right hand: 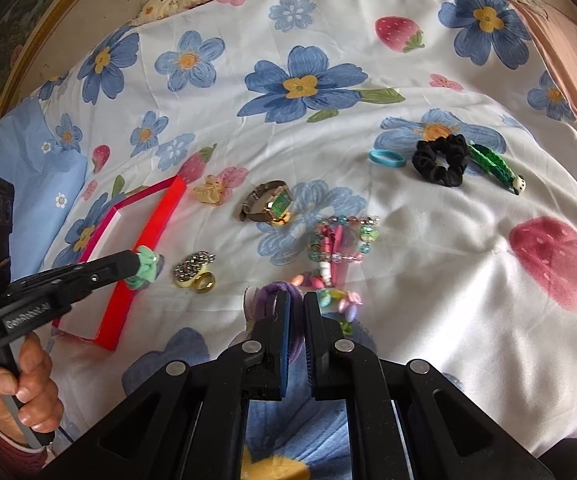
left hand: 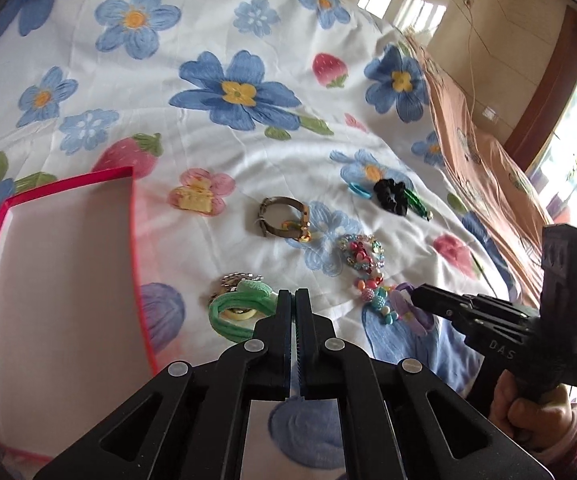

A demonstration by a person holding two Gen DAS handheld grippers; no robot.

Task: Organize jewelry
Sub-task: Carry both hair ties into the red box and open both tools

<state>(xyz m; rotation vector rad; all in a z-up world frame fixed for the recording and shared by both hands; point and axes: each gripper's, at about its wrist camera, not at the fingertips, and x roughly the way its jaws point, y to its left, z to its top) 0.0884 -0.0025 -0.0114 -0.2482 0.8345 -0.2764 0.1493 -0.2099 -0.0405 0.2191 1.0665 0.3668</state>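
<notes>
a floral bedsheet (right hand: 408, 240) printed with blue flowers and strawberries covers the bed and carries everything; a red-walled box (right hand: 144, 264) with a pale inside sits at its left, open at the top; the left gripper (right hand: 138, 266) hangs just over the box's near wall, its jaws pinched tight on a mint-green hair tie (left hand: 236, 312), a soft looped band bunched at the fingertips; the right gripper (right hand: 297, 312) points down at the sheet, jaws closed on a purple hair tie (right hand: 284, 292), thick and fuzzy, beside a string of pastel beads (right hand: 336, 300); between the two grippers lie a chain-link ring (right hand: 194, 270) and a gold ring (right hand: 205, 282); further off, a green-faced watch (right hand: 268, 202), a black scrunchie (right hand: 440, 160), a blue elastic (right hand: 386, 158).
</notes>
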